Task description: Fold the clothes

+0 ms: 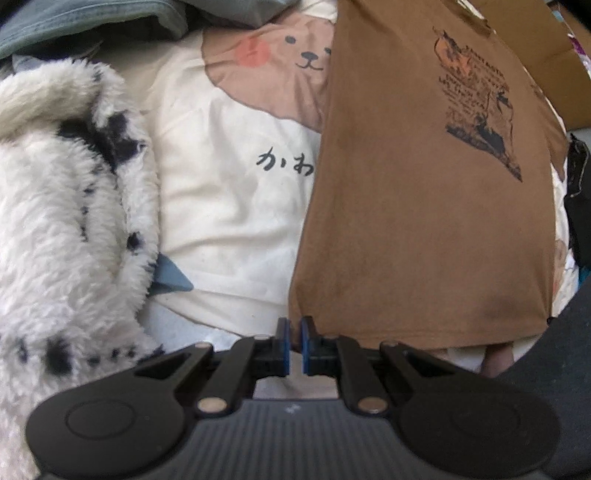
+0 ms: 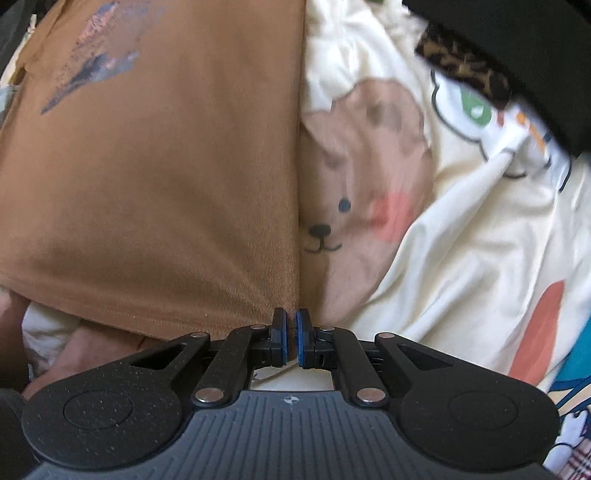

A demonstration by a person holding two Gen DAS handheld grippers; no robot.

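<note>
Left wrist view. Left gripper (image 1: 294, 332): jaws drawn nearly together, pinching the near left corner of the brown T-shirt (image 1: 424, 206) at its hem. The shirt lies lengthwise away from the camera on a cream bedsheet (image 1: 229, 221) printed with a bear face, its dark chest print toward the far end. Beside it, well to the left, a white fluffy garment (image 1: 66, 221) with black spots; a grey-green garment (image 1: 92, 26) lies at the far edge.

Right wrist view. Right gripper (image 2: 291, 332): jaws likewise almost closed, gripping the opposite hem corner of the same shirt, which fills the left of this view. The bear print of the sheet sits just beside the shirt's edge; a black item (image 2: 517, 48) with a leopard-pattern strip crosses the top right. A hand (image 2: 70, 354) shows under the hem at lower left.

Handling, as judged: thin knit cotton, light, limp, not fragile, not slippery; it will sag and crease between two held points. Corners of the hem are the sound grip; keep the edge taut so it lays flat.
</note>
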